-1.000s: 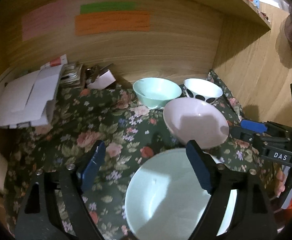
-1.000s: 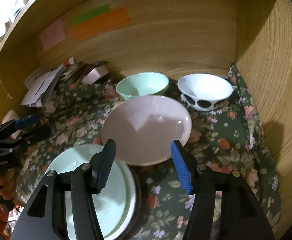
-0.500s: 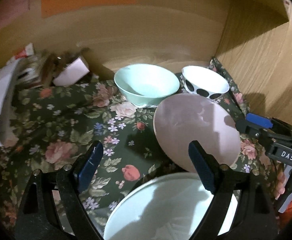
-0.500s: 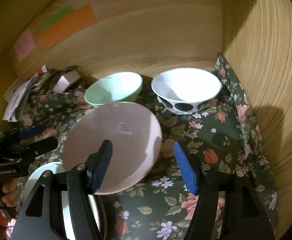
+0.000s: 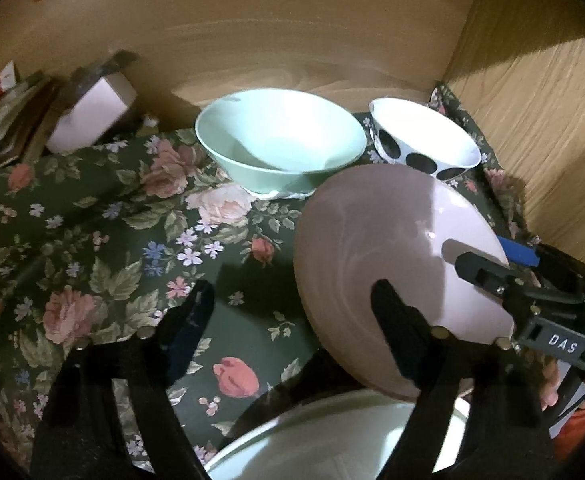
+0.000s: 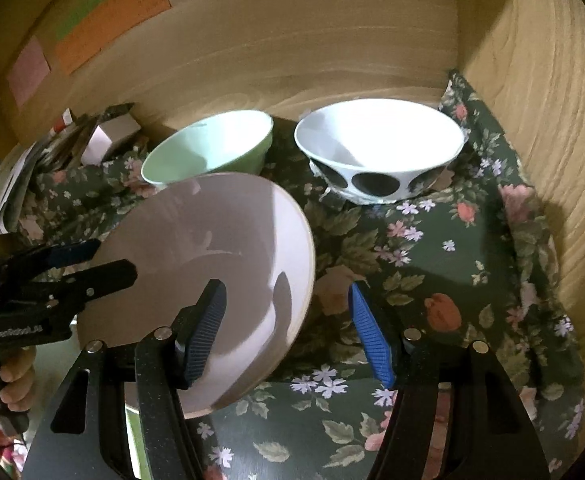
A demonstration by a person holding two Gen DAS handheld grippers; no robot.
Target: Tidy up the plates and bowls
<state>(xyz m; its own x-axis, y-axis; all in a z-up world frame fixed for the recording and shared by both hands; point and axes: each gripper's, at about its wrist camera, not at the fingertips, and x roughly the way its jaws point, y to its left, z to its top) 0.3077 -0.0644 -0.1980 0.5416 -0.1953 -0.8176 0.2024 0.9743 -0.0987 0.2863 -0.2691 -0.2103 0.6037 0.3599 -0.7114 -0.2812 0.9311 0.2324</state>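
Pink bowl hung tilted over the floral cloth, just above a pale plate at the near edge. Left gripper was closing, loose astride its rim. Right gripper was closing too, but I couldn't tell whether it gripped. Mint bowl and spotted bowl stood at the far wall.

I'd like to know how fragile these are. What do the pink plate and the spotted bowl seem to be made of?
Pink plate: probably glazed ceramic, possibly melamine; smooth, glossy, with small bright highlights. Spotted bowl: white with black dots, likely glazed ceramic too; its inside shines bright under the light. The look alone cannot rule out hard plastic for either.
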